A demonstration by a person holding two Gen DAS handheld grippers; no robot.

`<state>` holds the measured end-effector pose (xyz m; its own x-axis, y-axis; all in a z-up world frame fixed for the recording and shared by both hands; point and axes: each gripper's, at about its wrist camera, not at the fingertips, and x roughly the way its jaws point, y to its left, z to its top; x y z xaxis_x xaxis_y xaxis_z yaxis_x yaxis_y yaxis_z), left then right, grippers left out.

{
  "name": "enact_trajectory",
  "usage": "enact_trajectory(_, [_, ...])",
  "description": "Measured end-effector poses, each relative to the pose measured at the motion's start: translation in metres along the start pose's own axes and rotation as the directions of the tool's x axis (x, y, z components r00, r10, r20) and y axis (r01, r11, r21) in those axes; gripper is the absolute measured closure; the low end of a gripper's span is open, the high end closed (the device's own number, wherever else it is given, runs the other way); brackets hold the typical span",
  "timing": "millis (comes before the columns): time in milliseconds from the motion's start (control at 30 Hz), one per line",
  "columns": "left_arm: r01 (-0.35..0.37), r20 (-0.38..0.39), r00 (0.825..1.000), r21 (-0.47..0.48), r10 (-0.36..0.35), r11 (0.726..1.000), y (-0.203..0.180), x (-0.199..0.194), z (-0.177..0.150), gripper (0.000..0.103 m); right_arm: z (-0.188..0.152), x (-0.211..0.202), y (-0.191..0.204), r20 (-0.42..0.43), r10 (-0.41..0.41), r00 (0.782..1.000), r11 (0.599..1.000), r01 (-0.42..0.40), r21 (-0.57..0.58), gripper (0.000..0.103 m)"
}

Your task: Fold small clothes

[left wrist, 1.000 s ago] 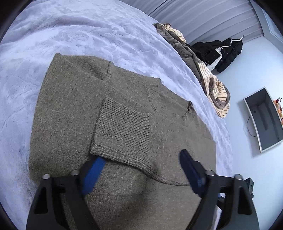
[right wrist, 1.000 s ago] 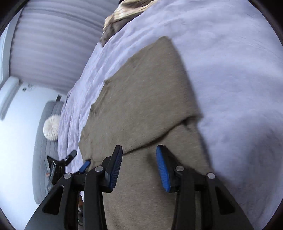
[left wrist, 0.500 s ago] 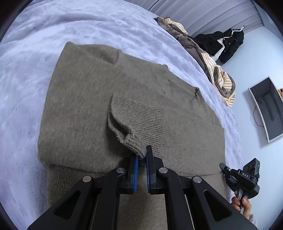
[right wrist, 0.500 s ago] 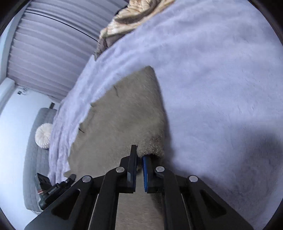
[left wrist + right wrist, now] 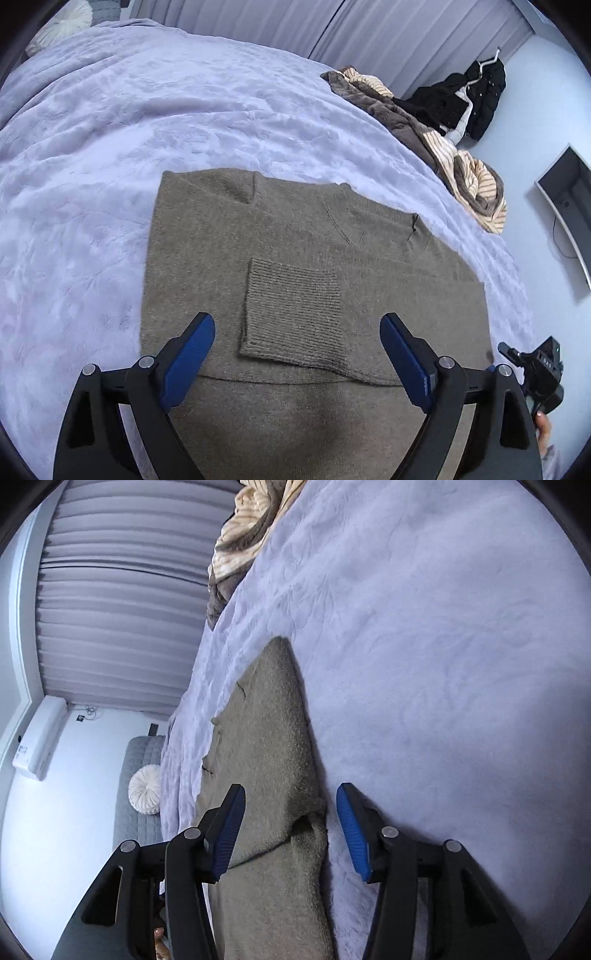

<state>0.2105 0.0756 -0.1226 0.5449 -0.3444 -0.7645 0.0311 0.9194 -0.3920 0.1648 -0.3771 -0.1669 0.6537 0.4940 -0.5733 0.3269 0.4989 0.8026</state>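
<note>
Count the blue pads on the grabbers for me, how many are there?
4. The left gripper has one pad at its left finger and one at its right. The right gripper has two as well, over the sweater.

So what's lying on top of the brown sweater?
Its own ribbed sleeve cuff lies folded flat across the brown sweater, with nothing else resting on it. The lavender blanket beneath the sweater is covered there.

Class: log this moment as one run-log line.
left tool: open, over ribbed cuff | right tool: open, over sweater edge | sleeve folded in
</note>
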Motion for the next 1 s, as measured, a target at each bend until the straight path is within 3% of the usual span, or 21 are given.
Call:
enact_trajectory(67, [-0.076, -0.031, 0.997, 0.03, 0.077, 0.997, -0.005, 0.019, -0.004, 0.012, 0.002, 0.018, 0.003, -0.046, -0.06, 0.997, 0.998, 0.06, 0.0, 0.069])
enact_trajectory(100, [-0.113, -0.047, 0.992, 0.037, 0.114, 0.993, -0.006, 0.028, -0.007, 0.012, 0.004, 0.023, 0.006, -0.053, -0.098, 0.994, 0.995, 0.098, 0.001, 0.085])
enact_trajectory(200, [-0.135, -0.043, 0.99, 0.061, 0.138, 0.989, -0.002, 0.038, -0.015, 0.012, 0.001, 0.01, 0.025, 0.02, -0.144, 0.989, 0.985, 0.145, -0.089, 0.086])
enact_trajectory(233, [-0.136, -0.035, 0.99, 0.077, 0.139, 0.988, -0.002, 0.038, -0.016, 0.012, 0.0, 0.007, 0.031, 0.051, -0.191, 0.98, 0.97, 0.197, -0.141, 0.086])
enact_trajectory(300, [-0.146, -0.035, 0.988, 0.113, 0.151, 0.983, -0.005, 0.039, -0.019, 0.012, -0.001, 0.01, 0.034, 0.103, -0.37, 0.923, 0.898, 0.384, -0.215, 0.087])
enact_trajectory(367, [-0.145, -0.033, 0.988, 0.122, 0.15, 0.982, -0.004, 0.036, -0.019, 0.013, 0.001, 0.01, 0.026, 0.091, -0.347, 0.934, 0.913, 0.358, -0.195, 0.091])
enact_trajectory(467, [-0.11, -0.049, 0.992, 0.103, 0.115, 0.989, 0.003, 0.03, -0.016, 0.027, -0.003, 0.001, 0.025, 0.093, -0.316, 0.944, 0.928, 0.328, -0.175, 0.089])
enact_trajectory(533, [-0.086, -0.06, 0.994, 0.074, 0.09, 0.994, 0.008, 0.027, -0.012, 0.043, -0.007, -0.004, 0.029, 0.099, -0.328, 0.939, 0.92, 0.342, -0.194, 0.086])
enact_trajectory(600, [-0.04, -0.072, 0.996, 0.044, 0.043, 0.998, 0.009, 0.024, -0.009, 0.078, -0.014, -0.012, 0.034, 0.129, -0.365, 0.922, 0.895, 0.385, -0.224, 0.086])
enact_trajectory(667, [-0.04, -0.072, 0.996, 0.04, 0.043, 0.998, 0.008, 0.02, -0.007, 0.083, -0.021, -0.02, 0.043, 0.173, -0.4, 0.9, 0.867, 0.433, -0.247, 0.086])
enact_trajectory(700, [-0.052, -0.063, 0.996, 0.052, 0.055, 0.997, 0.008, 0.017, -0.008, 0.093, -0.023, -0.023, 0.047, 0.191, -0.401, 0.896, 0.862, 0.44, -0.253, 0.086])
enact_trajectory(833, [-0.115, -0.056, 0.991, 0.085, 0.12, 0.99, 0.016, 0.012, -0.019, 0.094, -0.036, -0.032, 0.069, 0.249, -0.369, 0.896, 0.842, 0.435, -0.318, 0.086])
enact_trajectory(900, [-0.155, -0.059, 0.985, 0.084, 0.16, 0.984, 0.024, 0.009, -0.024, 0.094, -0.039, -0.027, 0.079, 0.239, -0.364, 0.9, 0.83, 0.43, -0.354, 0.086])
enact_trajectory(1000, [-0.156, -0.035, 0.987, 0.065, 0.159, 0.986, 0.026, -0.005, -0.023, 0.094, -0.04, -0.015, 0.085, 0.209, -0.356, 0.911, 0.836, 0.41, -0.363, 0.086])
